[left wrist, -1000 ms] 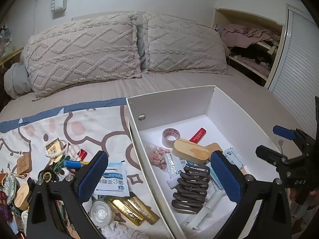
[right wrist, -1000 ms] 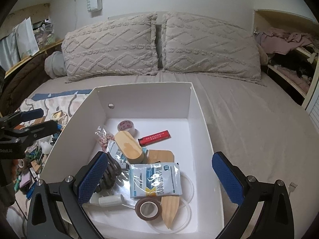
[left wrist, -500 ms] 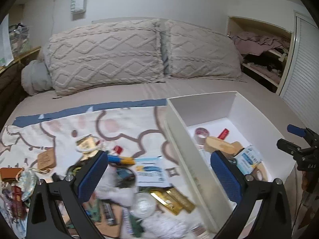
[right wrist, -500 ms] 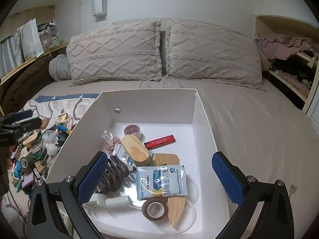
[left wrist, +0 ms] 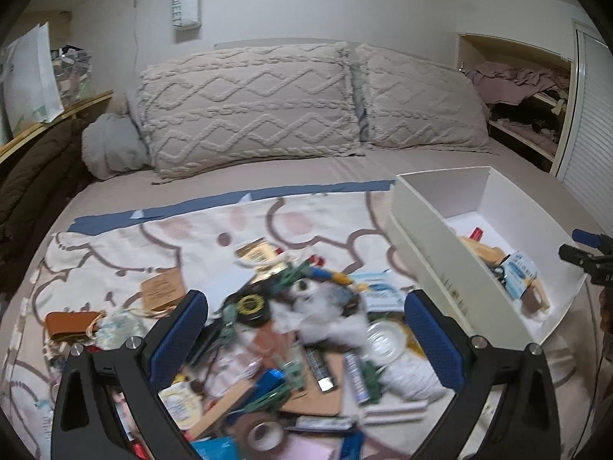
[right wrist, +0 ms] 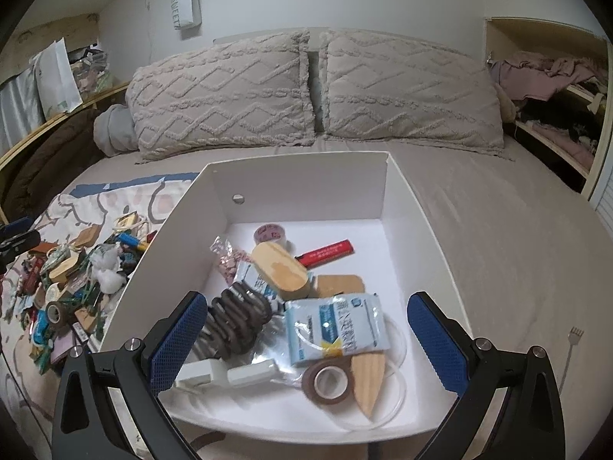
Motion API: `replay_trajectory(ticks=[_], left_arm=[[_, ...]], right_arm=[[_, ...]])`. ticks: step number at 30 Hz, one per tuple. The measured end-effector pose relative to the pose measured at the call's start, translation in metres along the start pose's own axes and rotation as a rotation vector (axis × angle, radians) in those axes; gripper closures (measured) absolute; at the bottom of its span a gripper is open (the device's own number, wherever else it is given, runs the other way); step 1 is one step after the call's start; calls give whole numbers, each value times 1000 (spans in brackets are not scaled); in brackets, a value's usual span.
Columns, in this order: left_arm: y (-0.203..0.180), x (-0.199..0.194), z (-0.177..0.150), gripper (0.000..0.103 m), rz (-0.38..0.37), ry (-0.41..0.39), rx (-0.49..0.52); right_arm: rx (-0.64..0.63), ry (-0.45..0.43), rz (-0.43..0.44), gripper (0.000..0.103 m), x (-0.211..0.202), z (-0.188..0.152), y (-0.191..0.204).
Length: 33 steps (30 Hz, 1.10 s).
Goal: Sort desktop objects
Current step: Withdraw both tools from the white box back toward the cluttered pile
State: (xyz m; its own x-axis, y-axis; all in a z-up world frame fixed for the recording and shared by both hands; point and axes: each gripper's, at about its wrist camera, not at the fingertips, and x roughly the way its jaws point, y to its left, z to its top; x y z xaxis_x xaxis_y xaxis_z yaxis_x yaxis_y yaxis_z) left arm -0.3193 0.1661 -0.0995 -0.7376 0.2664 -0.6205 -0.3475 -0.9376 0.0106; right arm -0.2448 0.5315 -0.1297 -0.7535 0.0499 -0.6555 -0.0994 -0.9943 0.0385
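White box (right wrist: 398, 191), on the bed right of the pile: stiff card, light, part-filled, long axis running toward the pillows; best held by a side wall. Pile of small objects (left wrist: 291, 329), on the printed blanket (left wrist: 153, 237) beneath the left gripper (left wrist: 306, 341), fingers spread and empty: mixed, blurred, mostly light. Brown tape roll (left wrist: 262, 435), at the pile's near edge: rigid, lying flat, hole upward, probably pinched across the rim; right gripper (right wrist: 306, 341) hangs spread and empty over the box.

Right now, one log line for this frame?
left gripper: open, over pile | right gripper: open, over box | both empty
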Motion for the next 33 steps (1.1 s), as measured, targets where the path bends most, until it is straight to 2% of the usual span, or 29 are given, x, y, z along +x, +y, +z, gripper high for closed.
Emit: replay_trajectory(ticks=[8,16,22,33], left_arm=[[48,-16,-31,0,22,6,-78],[96,-35,-64,0,106,10,-135],[129,-52,-90,0,131,20,-178],[157,-74,-134,0,159,29,-179]], right_arm=[[-3,-25,5,0,-20,-10,24],[-19,-24,20,0,-25,-21,62],[-34,-27,37,0,-26,-33,94],[-84,3,-5,0,-24,-68,140]])
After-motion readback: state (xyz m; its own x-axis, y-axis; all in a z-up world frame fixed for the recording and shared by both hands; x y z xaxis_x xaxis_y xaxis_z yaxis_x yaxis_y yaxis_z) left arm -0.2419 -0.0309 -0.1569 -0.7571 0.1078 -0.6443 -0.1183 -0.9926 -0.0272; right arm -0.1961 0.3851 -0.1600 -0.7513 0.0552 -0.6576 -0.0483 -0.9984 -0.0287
